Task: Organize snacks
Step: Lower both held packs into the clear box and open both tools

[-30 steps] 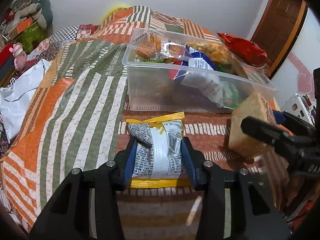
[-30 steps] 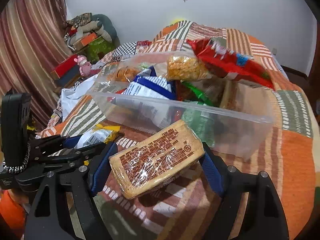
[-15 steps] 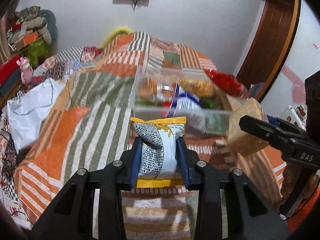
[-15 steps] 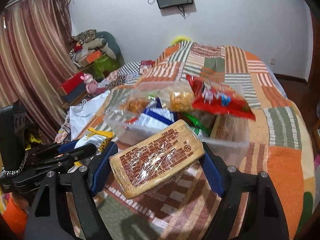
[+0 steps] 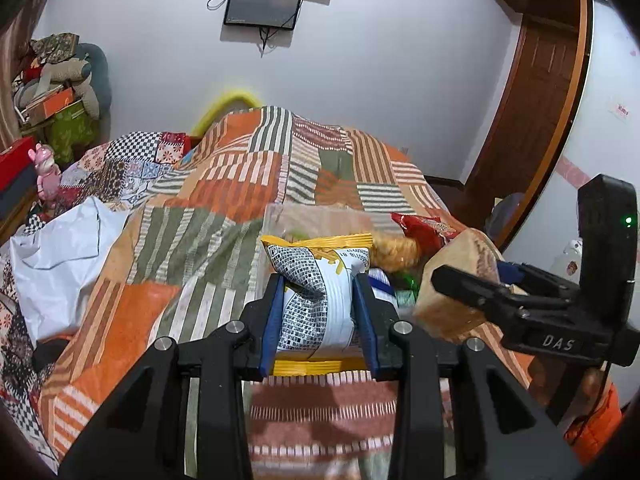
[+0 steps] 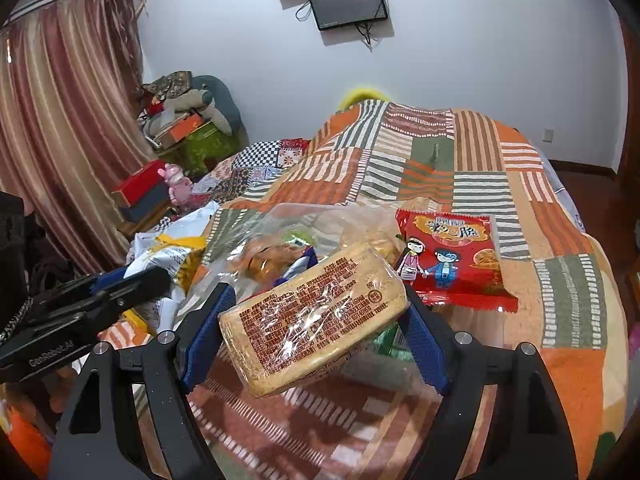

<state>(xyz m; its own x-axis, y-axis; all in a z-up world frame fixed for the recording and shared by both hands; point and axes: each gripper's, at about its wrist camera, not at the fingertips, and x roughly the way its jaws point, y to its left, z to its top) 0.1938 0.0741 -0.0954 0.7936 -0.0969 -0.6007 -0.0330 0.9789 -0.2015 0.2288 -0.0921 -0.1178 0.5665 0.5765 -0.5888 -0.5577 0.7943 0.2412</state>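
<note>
My left gripper point(image 5: 319, 312) is shut on a white-and-yellow snack bag point(image 5: 318, 284) and holds it in the air above the bed. My right gripper point(image 6: 314, 320) is shut on a tan cracker pack in clear wrap point(image 6: 316, 312), also lifted. The right gripper shows at the right of the left wrist view point(image 5: 500, 296); the left gripper shows at the left of the right wrist view point(image 6: 100, 292). A clear plastic bin point(image 6: 320, 220) with several snacks sits on the bed beyond and below both packs. A red snack bag point(image 6: 452, 256) lies at the bin's right.
A striped patchwork quilt point(image 5: 192, 240) covers the bed. A white plastic bag point(image 5: 60, 256) lies on its left side. Boxes and a pink toy point(image 6: 178, 184) stand by the curtain at left. A wooden door point(image 5: 532, 120) is at the right.
Both grippers have risen with their packs, so the bin now sits lower and farther in both views. The left gripper's jaws have closed tighter on the bag.
</note>
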